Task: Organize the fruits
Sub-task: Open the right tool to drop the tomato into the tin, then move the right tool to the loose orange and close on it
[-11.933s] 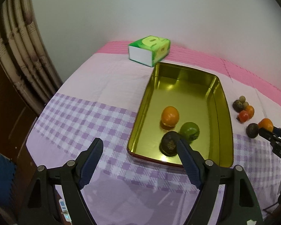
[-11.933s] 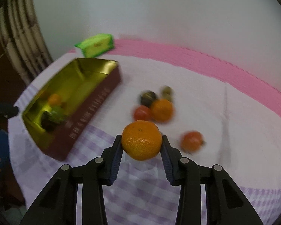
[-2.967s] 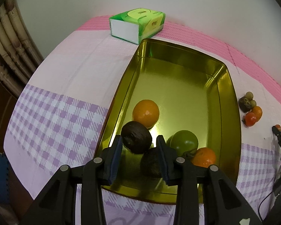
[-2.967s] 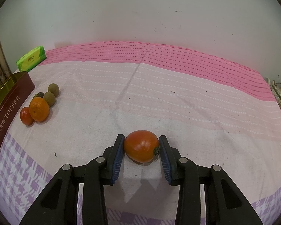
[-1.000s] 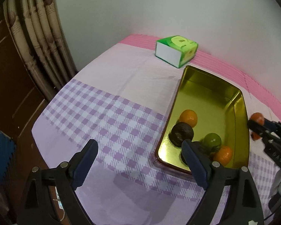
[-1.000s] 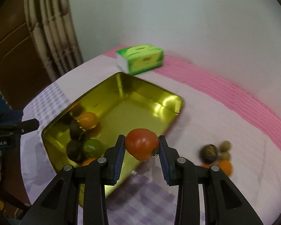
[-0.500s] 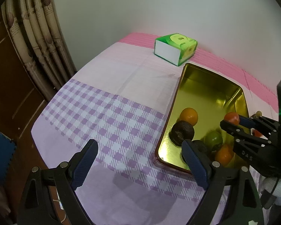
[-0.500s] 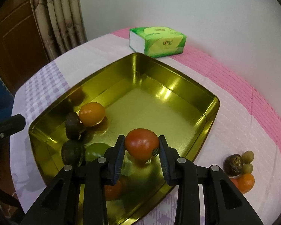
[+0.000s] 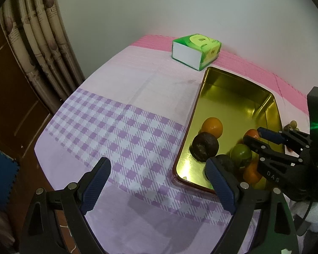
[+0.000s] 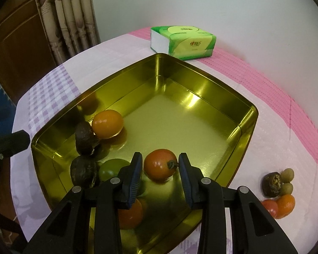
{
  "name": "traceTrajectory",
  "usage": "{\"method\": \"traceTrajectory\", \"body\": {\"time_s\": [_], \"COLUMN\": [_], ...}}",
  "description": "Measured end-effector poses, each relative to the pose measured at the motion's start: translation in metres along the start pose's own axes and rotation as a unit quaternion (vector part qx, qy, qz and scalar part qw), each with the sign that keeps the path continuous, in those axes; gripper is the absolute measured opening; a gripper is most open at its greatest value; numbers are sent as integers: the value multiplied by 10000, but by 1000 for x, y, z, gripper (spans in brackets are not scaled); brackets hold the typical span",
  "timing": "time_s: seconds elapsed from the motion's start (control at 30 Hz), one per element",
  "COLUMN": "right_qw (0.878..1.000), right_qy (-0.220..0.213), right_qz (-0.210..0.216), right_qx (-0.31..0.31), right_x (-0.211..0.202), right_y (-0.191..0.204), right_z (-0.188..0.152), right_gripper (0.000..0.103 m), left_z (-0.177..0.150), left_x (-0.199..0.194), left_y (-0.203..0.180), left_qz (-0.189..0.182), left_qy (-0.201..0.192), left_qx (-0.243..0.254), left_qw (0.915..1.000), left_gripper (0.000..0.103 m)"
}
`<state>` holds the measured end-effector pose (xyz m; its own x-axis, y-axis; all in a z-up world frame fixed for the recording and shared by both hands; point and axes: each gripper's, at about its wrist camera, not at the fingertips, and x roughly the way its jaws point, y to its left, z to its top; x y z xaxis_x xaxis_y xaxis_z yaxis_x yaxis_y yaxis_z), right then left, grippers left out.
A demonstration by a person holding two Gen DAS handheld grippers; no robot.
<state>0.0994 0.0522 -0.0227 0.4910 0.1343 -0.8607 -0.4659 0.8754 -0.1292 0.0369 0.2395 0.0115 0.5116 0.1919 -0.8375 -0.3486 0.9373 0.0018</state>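
Gold tin [image 10: 247, 114]; tomato [image 10: 160, 164] between slightly parted pads of right hand-held gripper [image 10: 160, 168].

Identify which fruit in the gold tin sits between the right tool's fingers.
The red tomato with the dried stem; the oranges, green fruit and dark fruits lie left of or beneath the right tool.

White letters reading "DAS" stood on the black arm of the right claw [image 9: 254, 138], seen from the left wrist view. The green tissue box [image 10: 183, 41] carried a small red logo with a line of print beneath it on its side, but both were too small and blurred to read.
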Motion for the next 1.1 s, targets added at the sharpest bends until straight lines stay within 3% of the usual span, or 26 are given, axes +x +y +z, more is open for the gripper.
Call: {"method": "traceTrajectory", "body": {"time_s": [0.43,0.83,1.1], "right_qw": [9970,9868,9807], "right_qy": [-562,-520,-370], "right_qz": [185,-587,-920], "right_qx": [495,1415,1686], "right_x": [-47,-76,-71], "right_y": [-21,-114,-149], "right_z": [-2,-59,-79], "right_gripper": [38,41,42], "left_z": [-3,-4,-6], "left_x": [-1,0,1], "left_y": [-10,-12,-14], "left_qz": [-6,1,10], "left_qy": [-23,-28,-13], "left_qx": [216,278,313], "left_qw": [9998,9996,9995], "left_gripper": [90,90,91]}}
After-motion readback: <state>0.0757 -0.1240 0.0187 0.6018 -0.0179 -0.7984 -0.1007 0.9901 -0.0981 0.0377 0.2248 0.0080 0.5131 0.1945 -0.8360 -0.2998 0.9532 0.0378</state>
